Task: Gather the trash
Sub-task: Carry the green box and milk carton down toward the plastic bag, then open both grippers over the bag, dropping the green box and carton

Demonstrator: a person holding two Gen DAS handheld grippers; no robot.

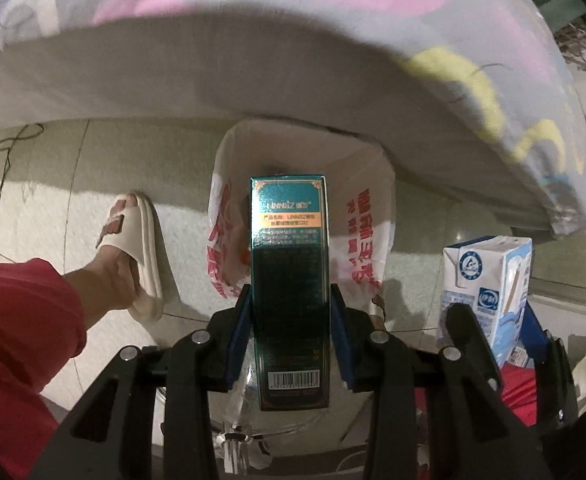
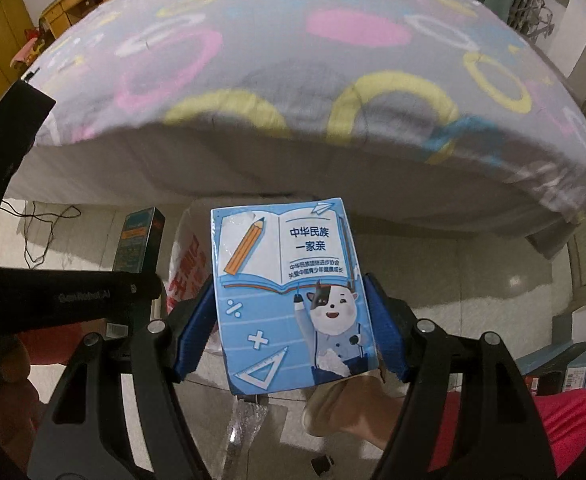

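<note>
My left gripper point(image 1: 291, 300) is shut on a tall dark teal box point(image 1: 289, 264) and holds it upright over the open mouth of a white plastic bag with red print point(image 1: 367, 236) on the floor. The teal box also shows in the right wrist view point(image 2: 139, 240), at the left. My right gripper point(image 2: 293, 296) is shut on a blue and white milk carton point(image 2: 293, 296) with a cartoon cow, held above the floor beside the bag point(image 2: 187, 264). The carton also shows at the right of the left wrist view point(image 1: 489, 280).
A bed with a ring-patterned sheet point(image 2: 293, 60) overhangs the bag just behind it. My foot in a cream slipper point(image 1: 137, 248) stands left of the bag. A black cable point(image 1: 1, 160) lies on the tiled floor at the left. Boxes point(image 2: 565, 364) sit at the right.
</note>
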